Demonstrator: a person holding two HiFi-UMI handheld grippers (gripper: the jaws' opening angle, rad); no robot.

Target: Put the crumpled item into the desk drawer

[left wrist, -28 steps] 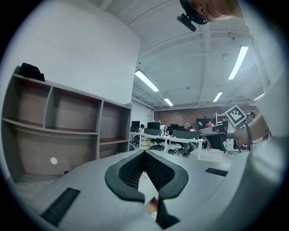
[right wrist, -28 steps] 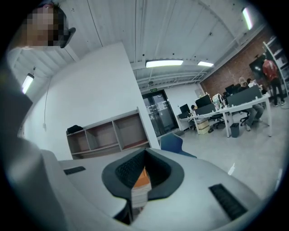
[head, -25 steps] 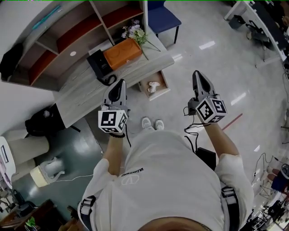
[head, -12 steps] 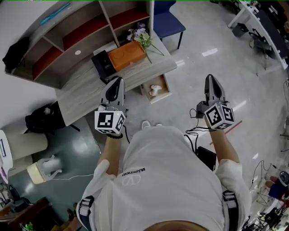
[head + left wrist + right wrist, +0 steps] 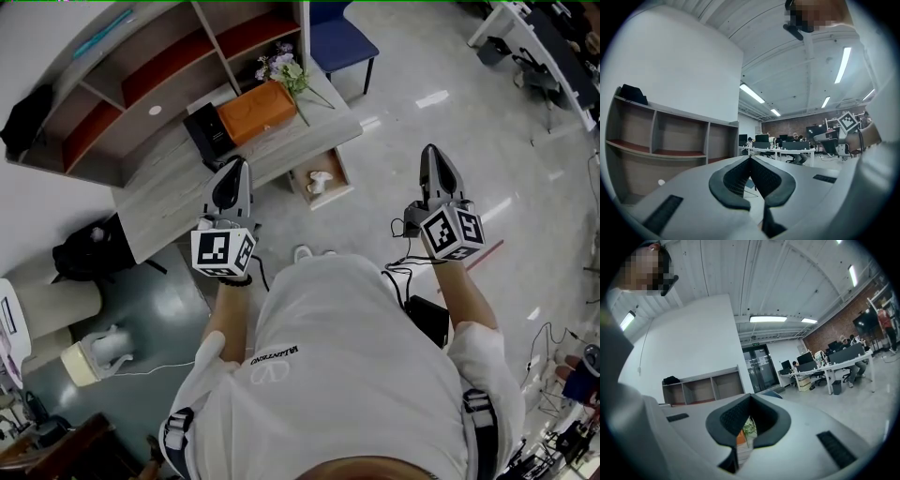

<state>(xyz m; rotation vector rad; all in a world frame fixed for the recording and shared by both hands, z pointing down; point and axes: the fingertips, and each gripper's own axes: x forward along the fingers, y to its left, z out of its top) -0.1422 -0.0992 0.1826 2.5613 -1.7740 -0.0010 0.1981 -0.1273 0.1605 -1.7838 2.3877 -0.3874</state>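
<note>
A white crumpled item (image 5: 320, 181) lies inside the open desk drawer (image 5: 339, 169), which juts out from under the grey desk (image 5: 169, 192). My left gripper (image 5: 234, 167) hangs in the air over the desk's front edge, to the left of the drawer, jaws shut and empty. My right gripper (image 5: 433, 153) is held over the floor, well right of the drawer, also shut on nothing. In the left gripper view the left gripper's (image 5: 751, 159) pads meet at the tip. The right gripper (image 5: 751, 397) looks the same in its own view, with green leaves (image 5: 749, 428) showing through the slit.
On the desk stand an orange box (image 5: 255, 111), a black device (image 5: 207, 132) and a bunch of flowers (image 5: 281, 69). A shelf unit (image 5: 122, 84) rises behind the desk, and a blue chair (image 5: 337, 37) stands beyond it. My shoes (image 5: 302, 253) are on the shiny floor below the drawer.
Both grippers have lifted a little and the right one has shifted slightly rightwards. Both stay shut. The drawer and the crumpled item have not moved.
</note>
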